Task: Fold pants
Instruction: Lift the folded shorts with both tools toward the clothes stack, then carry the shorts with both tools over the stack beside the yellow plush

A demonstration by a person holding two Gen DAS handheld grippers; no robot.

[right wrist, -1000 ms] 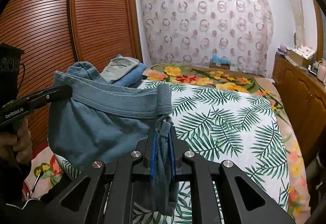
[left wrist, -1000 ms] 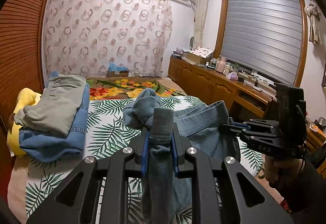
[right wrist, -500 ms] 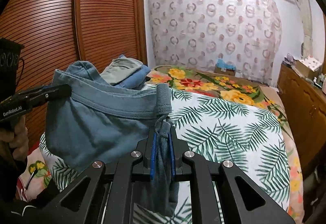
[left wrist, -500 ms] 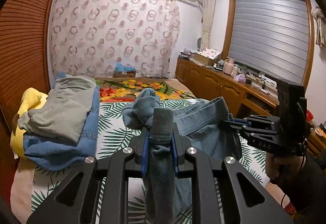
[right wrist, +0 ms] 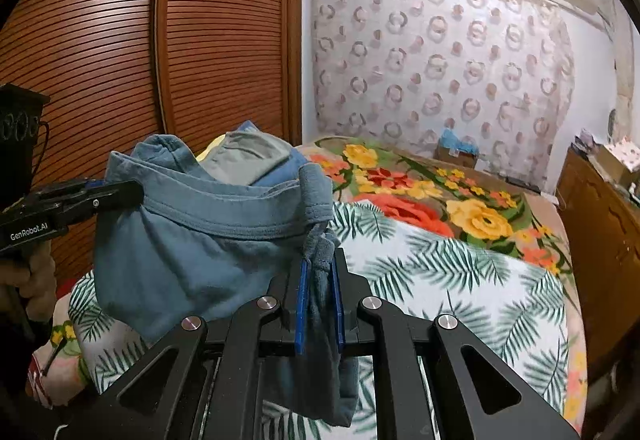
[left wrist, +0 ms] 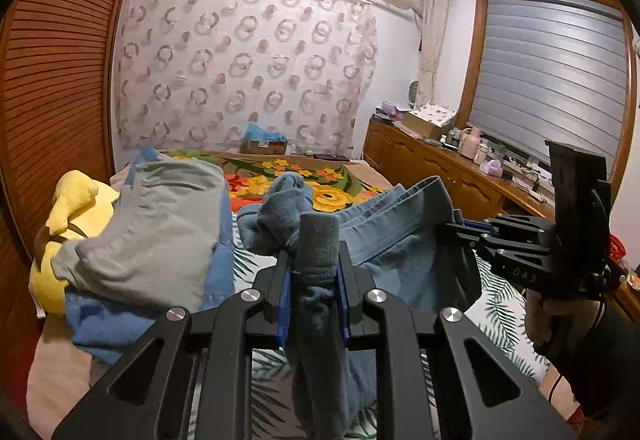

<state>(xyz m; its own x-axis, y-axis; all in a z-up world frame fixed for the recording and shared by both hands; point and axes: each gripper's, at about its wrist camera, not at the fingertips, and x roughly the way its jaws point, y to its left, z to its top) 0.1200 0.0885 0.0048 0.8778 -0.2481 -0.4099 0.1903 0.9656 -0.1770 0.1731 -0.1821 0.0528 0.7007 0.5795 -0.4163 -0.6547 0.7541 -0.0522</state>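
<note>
Over the palm-print bed (right wrist: 460,280) I am holding the blue pants (right wrist: 188,240) aloft, waistband stretched sideways between my left gripper (left wrist: 312,280) and right gripper (right wrist: 320,284), both clenching it, folded clothes (left wrist: 148,232) piling beyond

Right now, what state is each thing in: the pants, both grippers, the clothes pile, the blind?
Pants: held up above the bed, waistband stretched between the two grippers, the rest hanging.
Left gripper: shut on the pants.
Right gripper: shut on the pants.
Clothes pile: folded and stacked, resting on the bed by the wardrobe.
Bed: covered with a leaf-print sheet.
Window blind: lowered.
</note>
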